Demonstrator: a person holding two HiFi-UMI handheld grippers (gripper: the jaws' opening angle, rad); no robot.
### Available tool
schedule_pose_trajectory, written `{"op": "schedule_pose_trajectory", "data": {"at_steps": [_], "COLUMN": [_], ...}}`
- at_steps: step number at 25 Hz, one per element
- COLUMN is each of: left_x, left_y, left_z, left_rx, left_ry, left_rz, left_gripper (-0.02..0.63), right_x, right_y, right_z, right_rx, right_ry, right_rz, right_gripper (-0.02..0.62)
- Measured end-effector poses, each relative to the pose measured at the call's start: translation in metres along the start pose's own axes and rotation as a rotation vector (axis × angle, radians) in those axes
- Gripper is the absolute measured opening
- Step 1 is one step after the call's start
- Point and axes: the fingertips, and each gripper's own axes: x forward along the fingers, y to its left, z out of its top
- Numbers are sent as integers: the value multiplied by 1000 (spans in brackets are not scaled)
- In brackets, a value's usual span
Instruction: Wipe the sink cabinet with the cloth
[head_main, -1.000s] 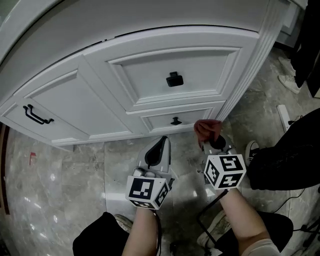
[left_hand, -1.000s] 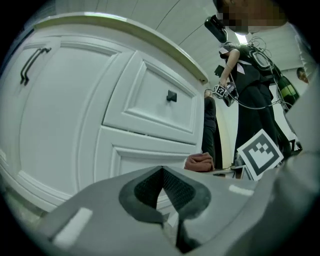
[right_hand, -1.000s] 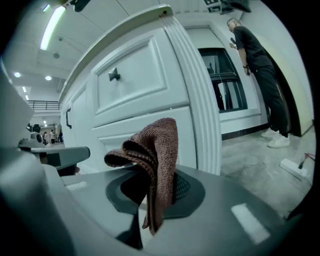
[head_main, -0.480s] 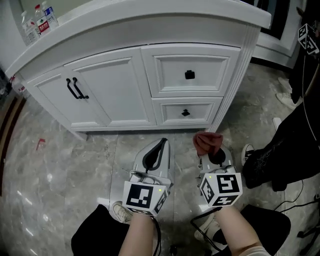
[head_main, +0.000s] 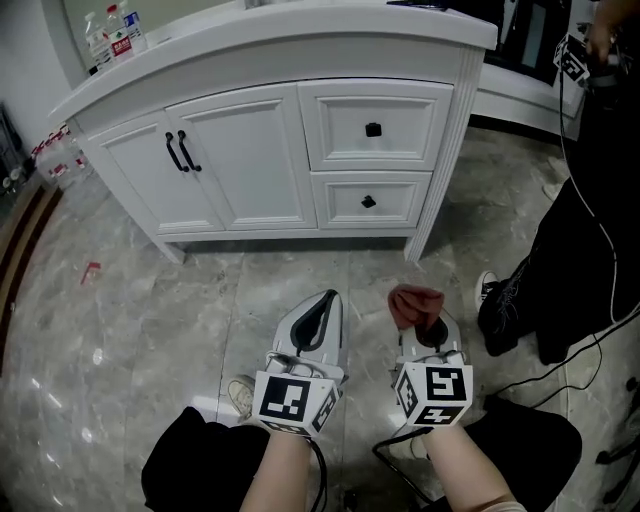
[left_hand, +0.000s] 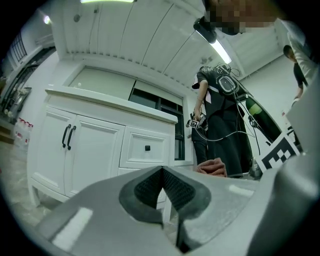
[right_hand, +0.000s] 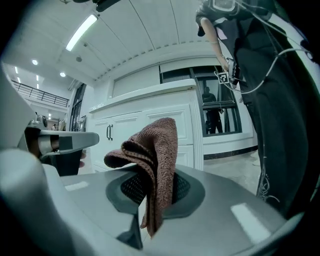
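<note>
Right hand-held gripper (head_main: 424, 322) clamped on the folded brown cloth (head_main: 412, 303), low over the floor (head_main: 150, 300), well apart from the white sink cabinet (head_main: 305, 140); left hand-held gripper (head_main: 324, 300) closed, empty. To wipe well, the cloth's broad face should probably meet a door panel (head_main: 252, 160) flat, not edge-on. Labels on the bottles (head_main: 118, 40) atop the surface (head_main: 300, 35) are too small to read.

The cloth (right_hand: 159, 150) is rough brown weave. The cabinet (head_main: 250, 170) is smooth white paint with matt black handles (head_main: 178, 152). The floor (head_main: 130, 310) is glossy grey stone.
</note>
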Motion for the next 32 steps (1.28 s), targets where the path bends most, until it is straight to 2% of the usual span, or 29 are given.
{"op": "schedule_pose_trajectory", "data": {"at_steps": [9, 12, 23, 32], "left_x": [-30, -35, -32, -33], "left_y": [-35, -36, -40, -42], "left_z": [4, -1, -5, -7], "left_rx": [41, 39, 21, 20], "left_ry": [-6, 5, 9, 10], "left_rz": [-29, -20, -33, -36], "left_gripper": [0, 0, 0, 0], "right_x": [-41, -43, -45, -46], "right_y": [13, 10, 11, 10], "right_z": [7, 6, 8, 0], "right_rx": [-16, 17, -14, 3], "right_ry": [-44, -37, -44, -31], "right_rz": [15, 15, 13, 12], "right_gripper": [78, 78, 78, 78]}}
